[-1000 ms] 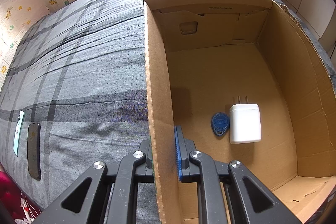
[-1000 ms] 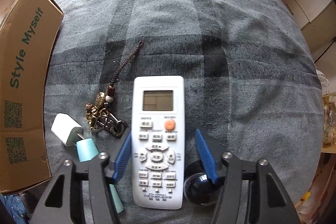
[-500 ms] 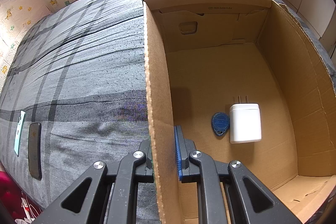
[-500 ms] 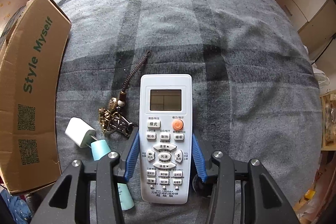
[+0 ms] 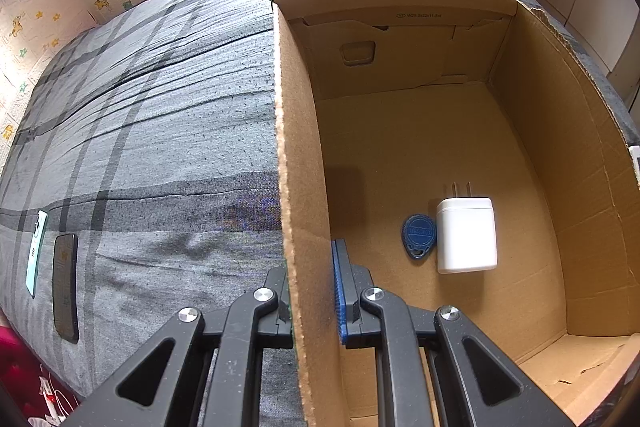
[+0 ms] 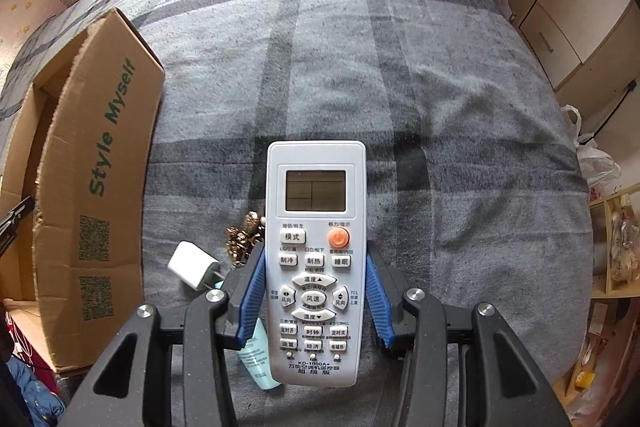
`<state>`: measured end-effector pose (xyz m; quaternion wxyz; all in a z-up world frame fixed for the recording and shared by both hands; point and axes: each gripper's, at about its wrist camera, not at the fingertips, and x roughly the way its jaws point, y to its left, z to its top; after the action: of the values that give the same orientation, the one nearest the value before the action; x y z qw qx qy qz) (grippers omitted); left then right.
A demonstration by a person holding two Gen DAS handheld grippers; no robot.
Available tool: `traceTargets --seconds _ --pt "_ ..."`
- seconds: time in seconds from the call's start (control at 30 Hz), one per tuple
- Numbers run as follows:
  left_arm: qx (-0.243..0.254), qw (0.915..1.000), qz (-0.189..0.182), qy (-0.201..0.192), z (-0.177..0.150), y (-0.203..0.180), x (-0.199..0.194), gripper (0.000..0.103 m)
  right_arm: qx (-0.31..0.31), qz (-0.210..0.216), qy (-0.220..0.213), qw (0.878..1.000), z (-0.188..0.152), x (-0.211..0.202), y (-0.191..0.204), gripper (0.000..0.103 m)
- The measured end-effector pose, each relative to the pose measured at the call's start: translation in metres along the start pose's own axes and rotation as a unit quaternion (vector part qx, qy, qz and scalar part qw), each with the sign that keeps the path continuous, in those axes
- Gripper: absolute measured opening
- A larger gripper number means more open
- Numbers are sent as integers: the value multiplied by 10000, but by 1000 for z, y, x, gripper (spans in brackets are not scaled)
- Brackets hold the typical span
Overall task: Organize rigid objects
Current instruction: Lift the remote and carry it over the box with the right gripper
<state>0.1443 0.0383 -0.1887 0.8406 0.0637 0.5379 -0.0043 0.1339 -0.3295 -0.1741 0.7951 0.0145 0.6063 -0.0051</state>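
- Since a second ago the right gripper [image 6: 315, 301] has closed its blue pads onto the sides of the remote [image 6: 316, 259] and lifted it; the plaid bedspread [image 6: 400, 67] now looks farther below, and the remote covers much of the keychain [image 6: 244, 239] that lay in plain view beside it.
- Right jaws: clenched on the remote's lower half, one pad on each long edge, screen end pointing away from the camera.
- Left gripper [image 5: 312, 291]: jaws pinched on the near wall of the box [image 5: 296, 147], one finger outside, the blue pad inside. Nothing in this view has shifted; it appears to be steadying the box.
- Done so far, by my reading: a white charger [image 5: 466, 235] and a blue fob [image 5: 418, 235] lie side by side on the box floor, touching or nearly so.
- In hand: the remote, off the bed and to the right of the box, not yet over its opening.
- Left on the bed: a small white plug [image 6: 192, 265], the keychain, and a pale teal tube [image 6: 258, 351] partly hidden under the right gripper's fingers. A dark ball seen earlier by the right finger is hidden now.
- Two flat items [image 5: 64, 283] near the bed's left edge, seemingly phones, may or may not belong to the job.
- Roughly a third done, I judge; the remote needs carrying left and lowering into the box.
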Motion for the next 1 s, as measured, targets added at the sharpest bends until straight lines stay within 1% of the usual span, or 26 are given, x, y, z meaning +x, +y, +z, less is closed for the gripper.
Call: traceTargets --seconds 0.23,0.43,0.77,1.0 --pt "-3 10000 -9 5 1 1 0 14 -201 23 -228 9995 11 -30 20 49" --pt "-9 10000 -19 -2 1 2 0 14 -402 111 -471 9980 24 -49 38 49" --pt "-12 10000 -27 -6 1 3 0 14 -772 322 -791 9934 42 -79 81 49" --pt "-8 10000 -27 -7 1 2 0 14 -1072 470 -908 9890 52 -90 119 49"
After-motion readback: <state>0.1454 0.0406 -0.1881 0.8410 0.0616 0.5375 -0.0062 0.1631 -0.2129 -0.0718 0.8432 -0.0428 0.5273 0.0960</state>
